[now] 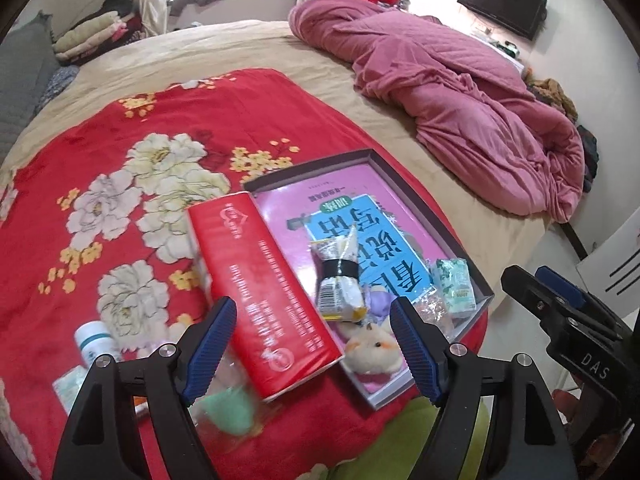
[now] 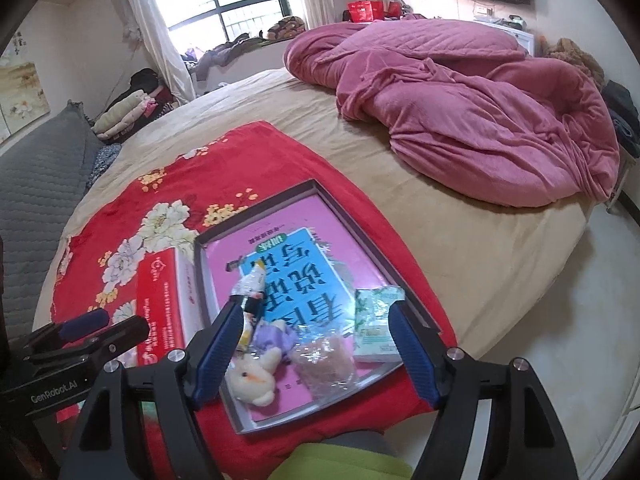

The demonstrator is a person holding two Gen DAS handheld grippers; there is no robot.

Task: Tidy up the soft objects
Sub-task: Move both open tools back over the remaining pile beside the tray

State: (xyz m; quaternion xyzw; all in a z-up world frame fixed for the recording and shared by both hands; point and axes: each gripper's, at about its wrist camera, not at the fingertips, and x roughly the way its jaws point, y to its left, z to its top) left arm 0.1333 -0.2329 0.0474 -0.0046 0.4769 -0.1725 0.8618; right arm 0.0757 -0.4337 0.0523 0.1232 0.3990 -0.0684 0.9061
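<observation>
A shallow grey-rimmed box [image 1: 440, 216] [image 2: 352, 216] with a pink floor lies on a red floral blanket [image 1: 120, 168] [image 2: 256, 160]. In it lie a blue booklet [image 1: 376, 236] [image 2: 304, 276], a banded snack packet [image 1: 340, 276] [image 2: 250, 292], a green tissue pack [image 1: 454, 286] [image 2: 374, 328], a clear bag [image 2: 324, 364], a purple soft toy [image 2: 272, 338] and a cream plush toy [image 1: 374, 350] [image 2: 254, 380]. A red box [image 1: 260, 292] [image 2: 160, 312] lies left of it. A green plush in a clear bag [image 1: 228, 408] sits under my open, empty left gripper [image 1: 312, 348]. My right gripper [image 2: 316, 348] is open and empty above the box's near end.
A white bottle [image 1: 94, 340] and a small packet [image 1: 70, 386] lie at the blanket's left. A crumpled pink duvet [image 1: 460, 92] [image 2: 460, 112] covers the bed's far right. Folded clothes [image 1: 92, 34] and a grey pillow [image 2: 36, 184] lie at the left. The bed edge and floor [image 2: 580, 320] are to the right.
</observation>
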